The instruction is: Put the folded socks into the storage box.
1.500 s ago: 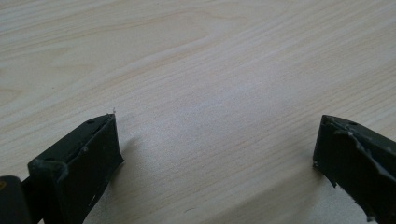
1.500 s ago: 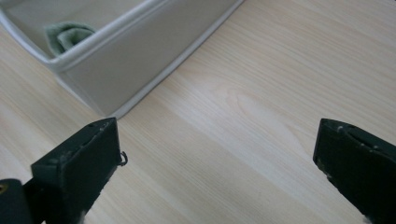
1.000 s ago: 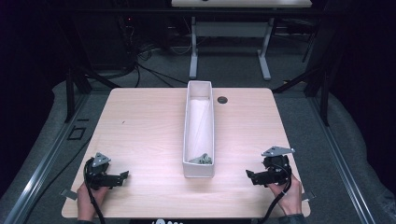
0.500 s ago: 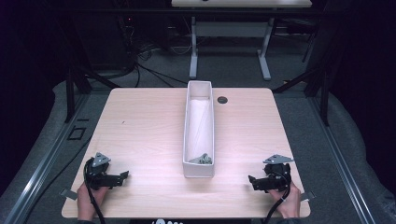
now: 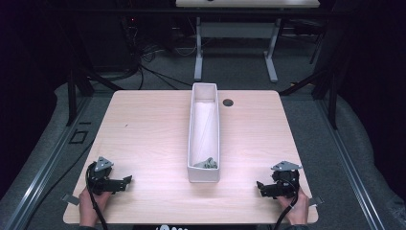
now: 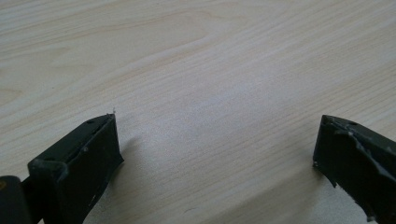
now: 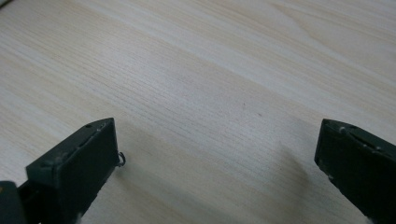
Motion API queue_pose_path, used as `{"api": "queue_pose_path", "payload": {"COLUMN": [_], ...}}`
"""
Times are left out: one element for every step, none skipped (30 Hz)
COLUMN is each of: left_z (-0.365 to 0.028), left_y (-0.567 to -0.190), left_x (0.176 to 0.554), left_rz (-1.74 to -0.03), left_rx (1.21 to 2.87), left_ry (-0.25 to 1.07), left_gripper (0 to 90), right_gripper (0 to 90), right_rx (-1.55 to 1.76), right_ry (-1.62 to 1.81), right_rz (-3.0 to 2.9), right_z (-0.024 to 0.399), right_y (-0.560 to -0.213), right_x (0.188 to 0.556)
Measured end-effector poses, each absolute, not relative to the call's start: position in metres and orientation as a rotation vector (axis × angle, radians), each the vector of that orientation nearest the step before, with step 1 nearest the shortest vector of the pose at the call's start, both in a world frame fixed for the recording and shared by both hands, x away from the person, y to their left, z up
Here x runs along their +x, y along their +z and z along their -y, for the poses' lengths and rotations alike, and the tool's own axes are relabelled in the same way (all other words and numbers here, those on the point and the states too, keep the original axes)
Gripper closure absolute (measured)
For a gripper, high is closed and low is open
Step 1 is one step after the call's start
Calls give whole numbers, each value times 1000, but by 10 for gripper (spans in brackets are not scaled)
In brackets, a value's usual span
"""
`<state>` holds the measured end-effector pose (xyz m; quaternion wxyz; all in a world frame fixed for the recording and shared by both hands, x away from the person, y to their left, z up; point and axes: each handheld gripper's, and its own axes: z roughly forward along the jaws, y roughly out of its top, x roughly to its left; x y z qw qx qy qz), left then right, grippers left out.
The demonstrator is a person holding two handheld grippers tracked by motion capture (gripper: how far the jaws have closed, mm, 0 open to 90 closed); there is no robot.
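While both hands rest at the worktop's [image 5: 143,124] near edge, the high view shows the left gripper [image 5: 125,181] near-left and the right gripper [image 5: 261,186] near-right, a long white bin [image 5: 193,143] midway between them with small grey pieces [image 5: 206,164] in its near end. From the left gripper view, jaws spread wide over bare wood. Right gripper view: jaws equally wide apart, nothing held.
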<state>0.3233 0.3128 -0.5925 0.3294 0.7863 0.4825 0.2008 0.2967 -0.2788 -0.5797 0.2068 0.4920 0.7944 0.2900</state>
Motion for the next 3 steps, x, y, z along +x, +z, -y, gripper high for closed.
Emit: {"api": "queue_pose_path", "payload": {"left_z": [-313,-313,-313], "left_y": [-593,-593,-593], "left_x": [323,323,323], "left_rz": [-1262,-1262,-1263], "left_rx": [2058,2057,2057], "left_ry": [525,526,525], "left_gripper": [5,5,5], "right_gripper": [0,0,0], "right_rx": [1370,1361,1363], "right_ry": [793,800,796], "right_rz": [-2226,-2225,-2225], "right_z": [278,278,277], "right_y": [-580,-581,-582], "right_x": [297,298,299]}}
